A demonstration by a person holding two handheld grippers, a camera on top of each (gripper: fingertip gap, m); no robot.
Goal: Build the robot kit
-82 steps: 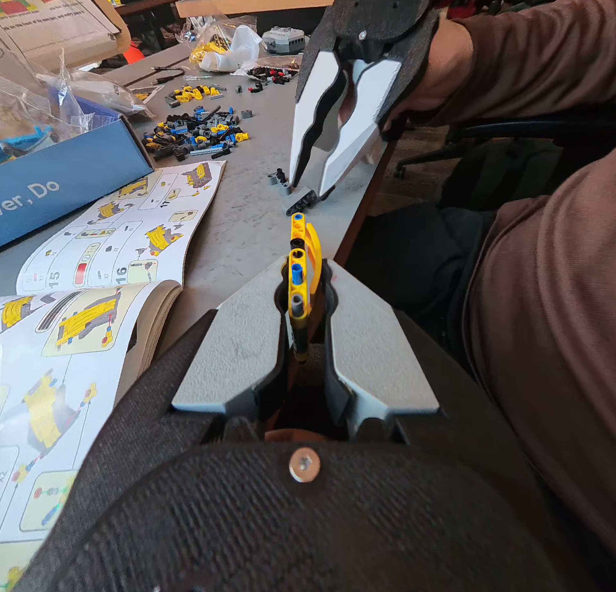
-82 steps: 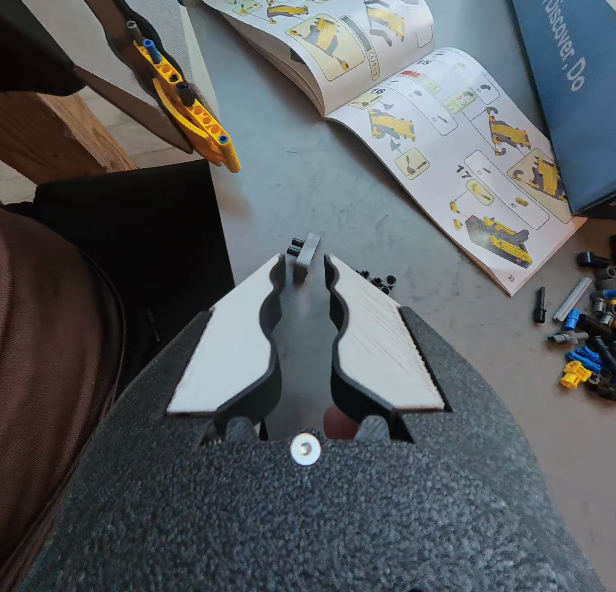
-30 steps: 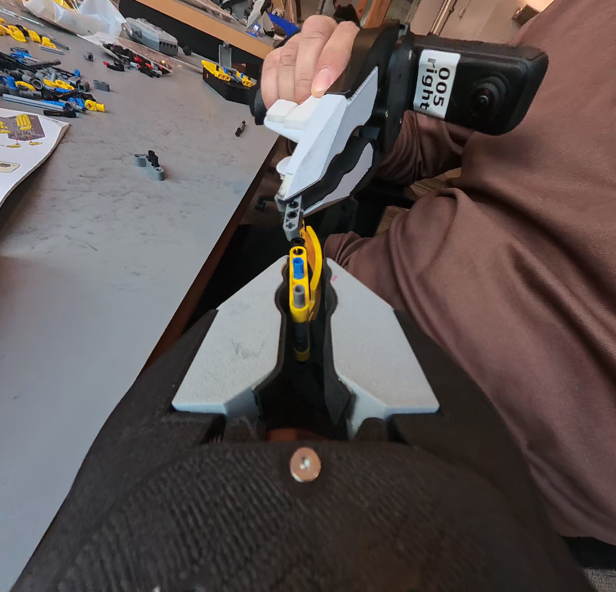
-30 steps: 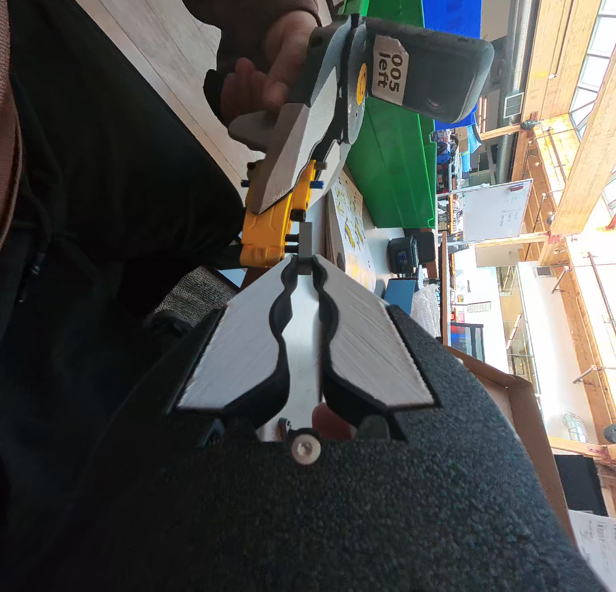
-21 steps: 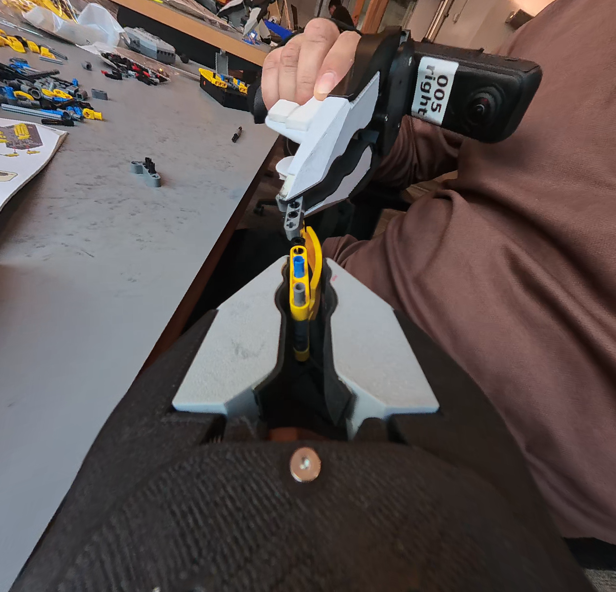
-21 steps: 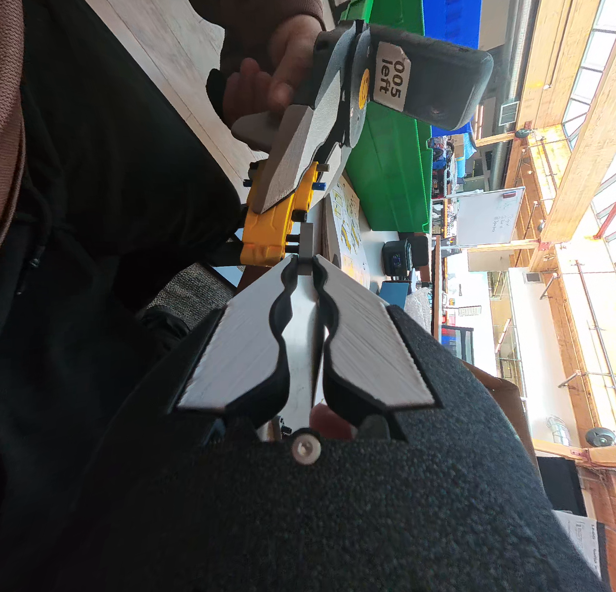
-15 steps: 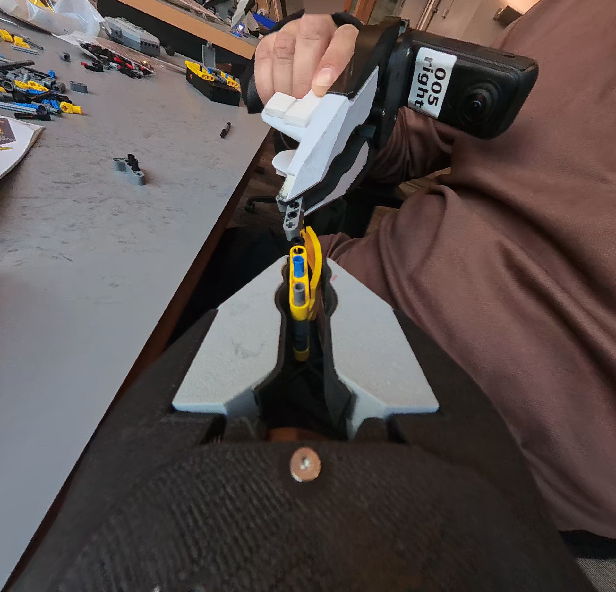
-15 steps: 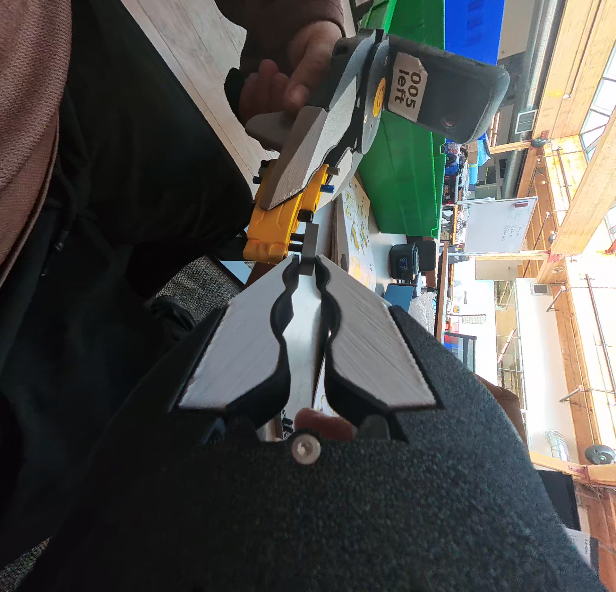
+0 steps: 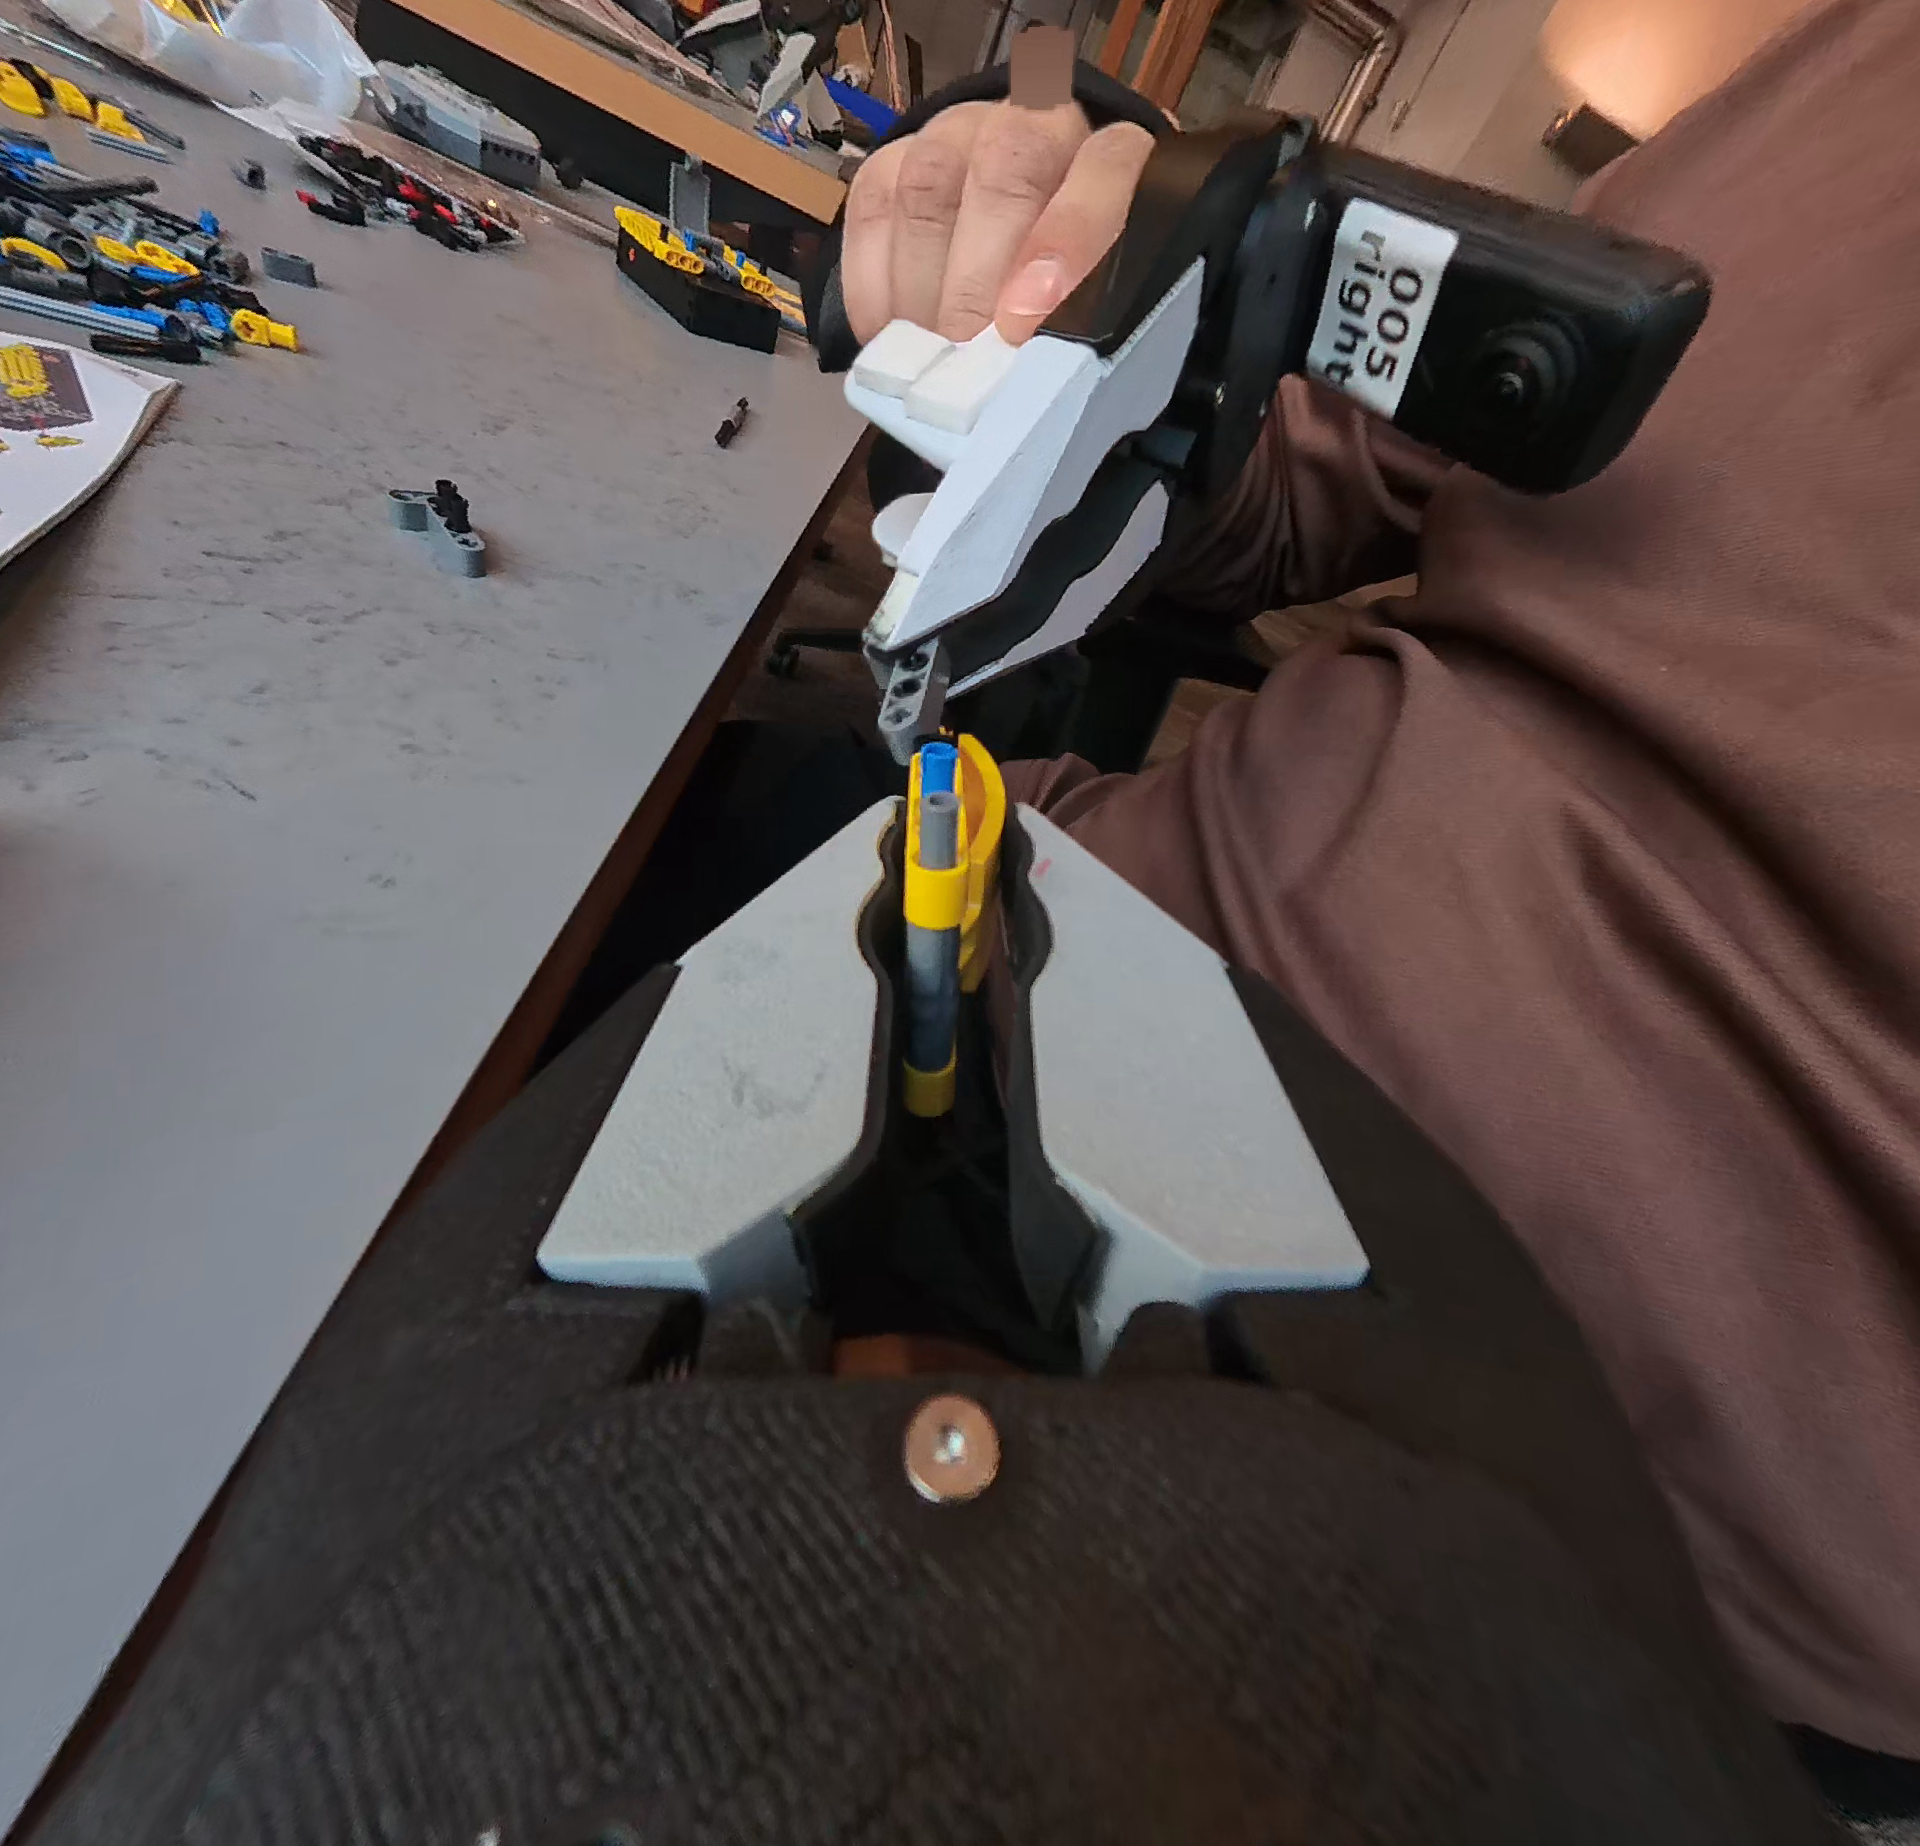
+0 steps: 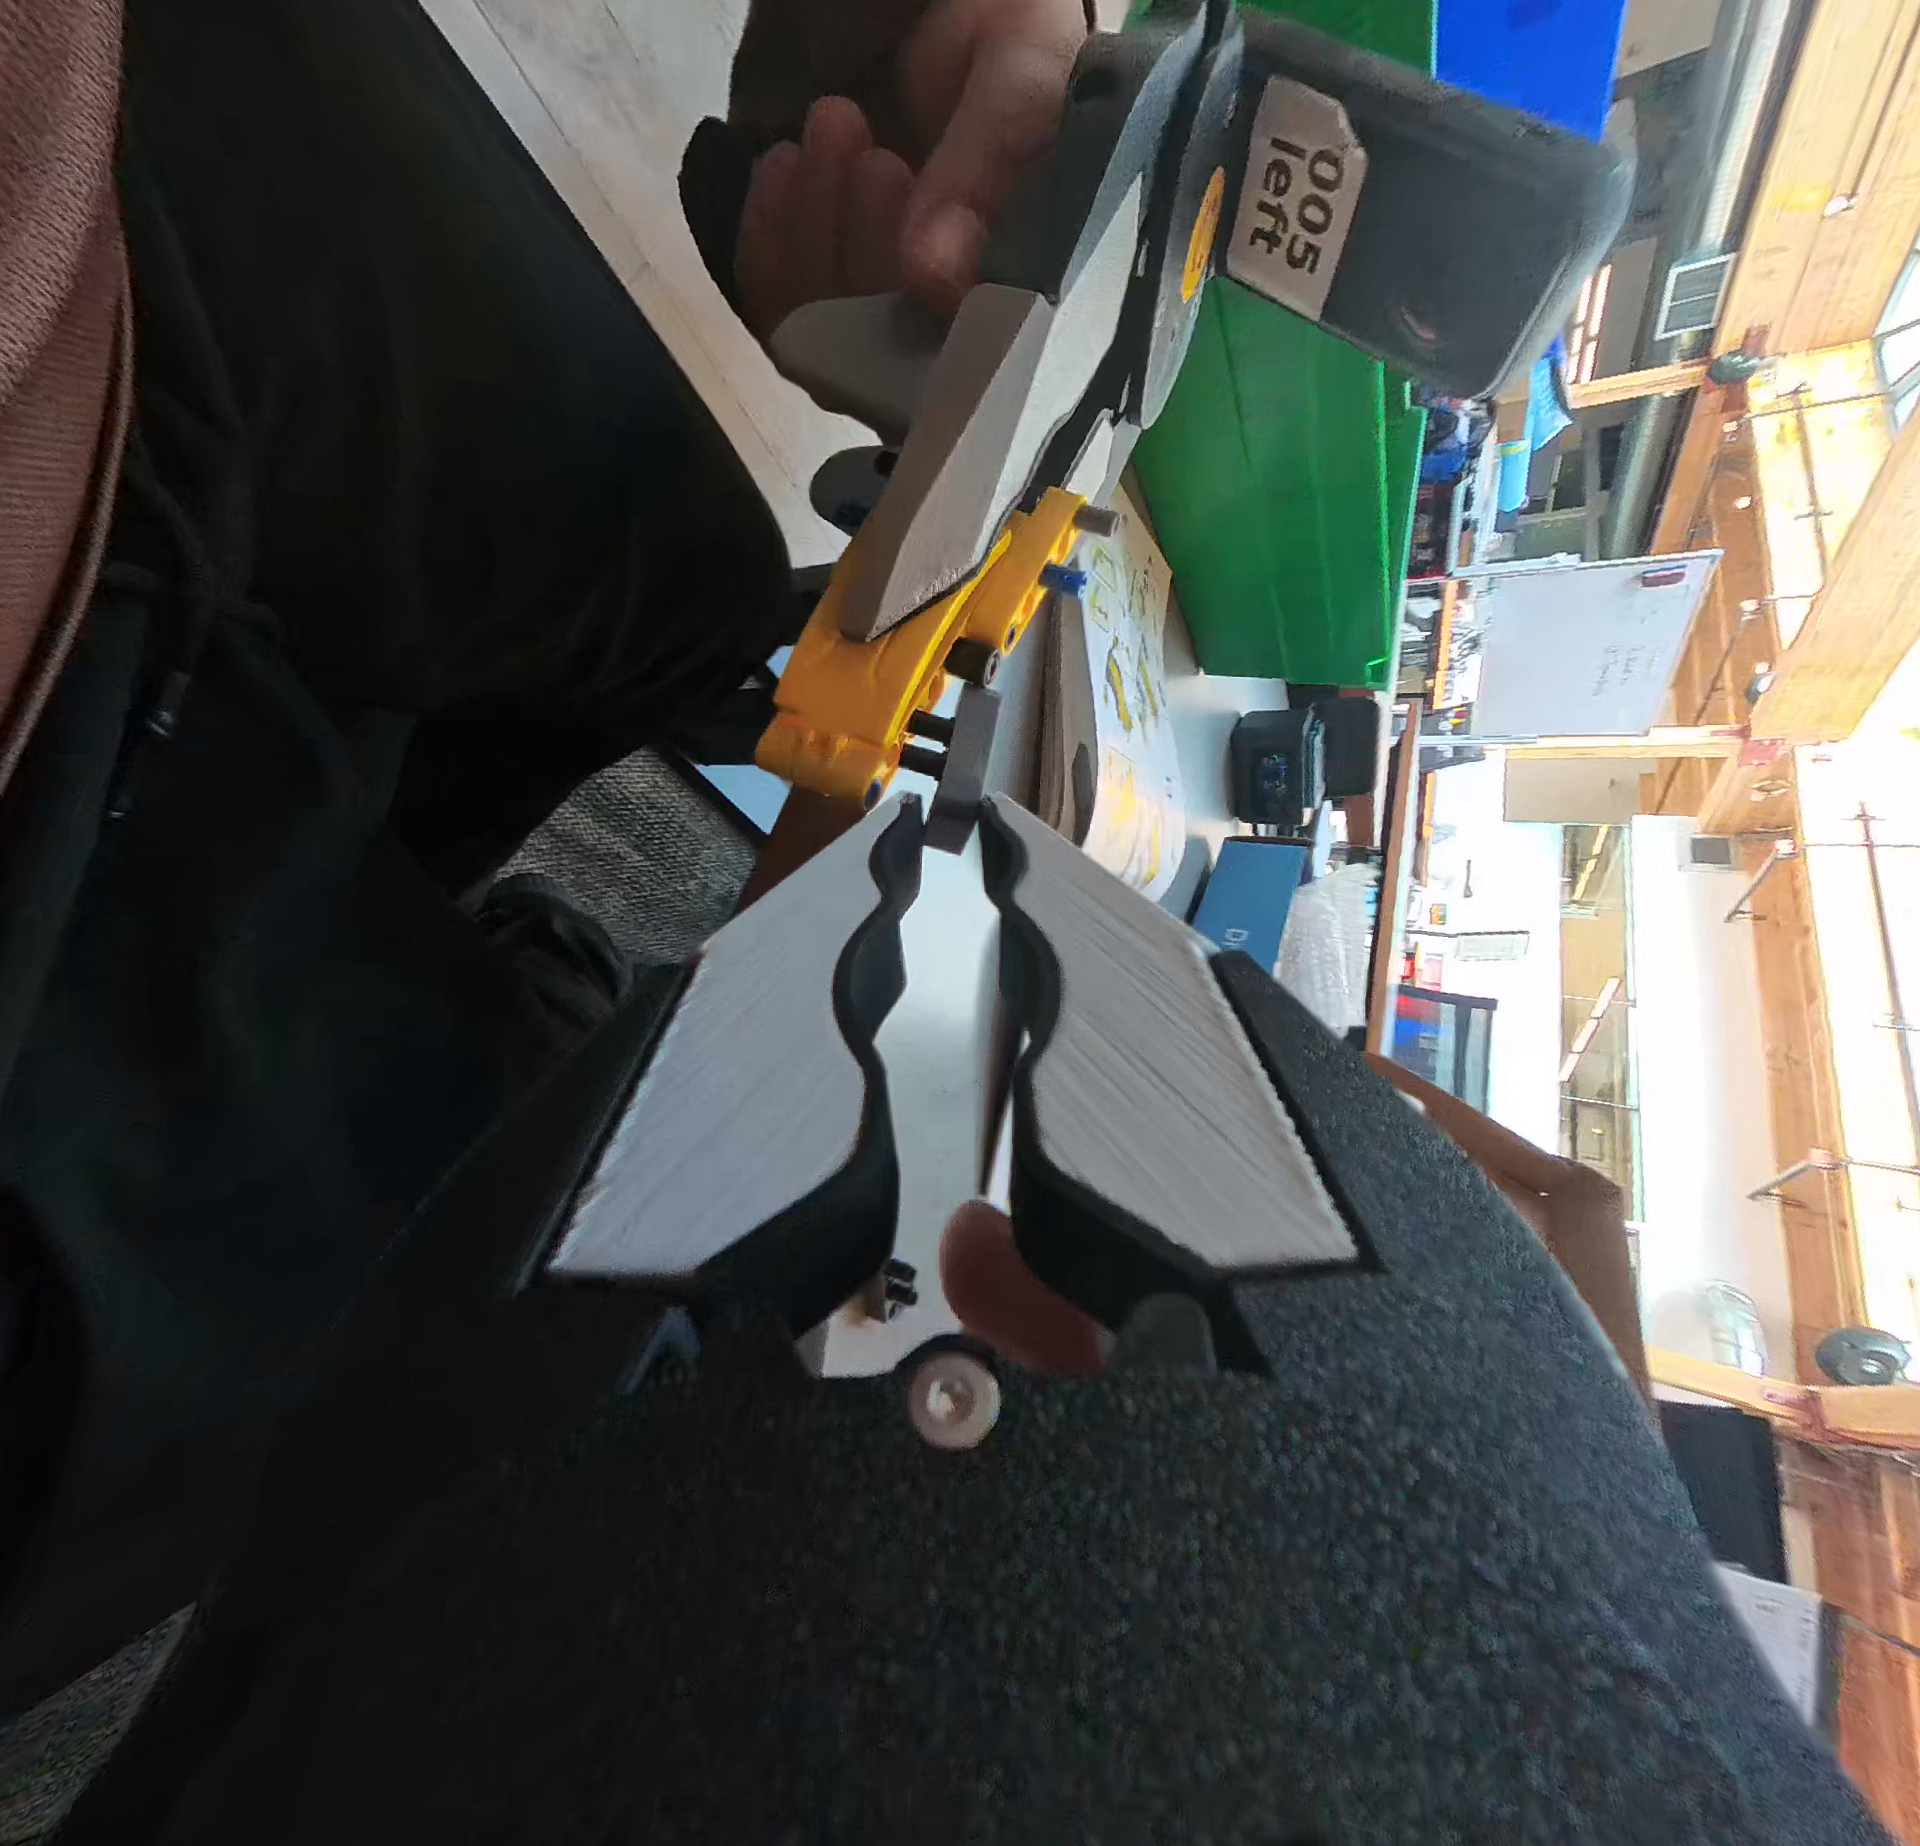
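Yellow beam assembly (image 9: 951, 861) sits clamped in the left gripper (image 9: 951, 830), long axis pointing forward; the right gripper (image 10: 951, 809), clenched on a grey beam (image 10: 964, 768), meets its far end, off the tabletop (image 9: 312, 757) edge.

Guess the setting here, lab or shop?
Likely a maker-style workshop: a grey worktable strewn with loose building-toy parts, an open instruction booklet, and exposed timber beams with a whiteboard behind.

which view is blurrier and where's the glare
Right wrist view: motion-smeared, softest around the left gripper and yellow brick assembly, with blown-out windows at the right edge. Left wrist view: sharp, evenly lit; small grey beam crisp, only the edges stretched.
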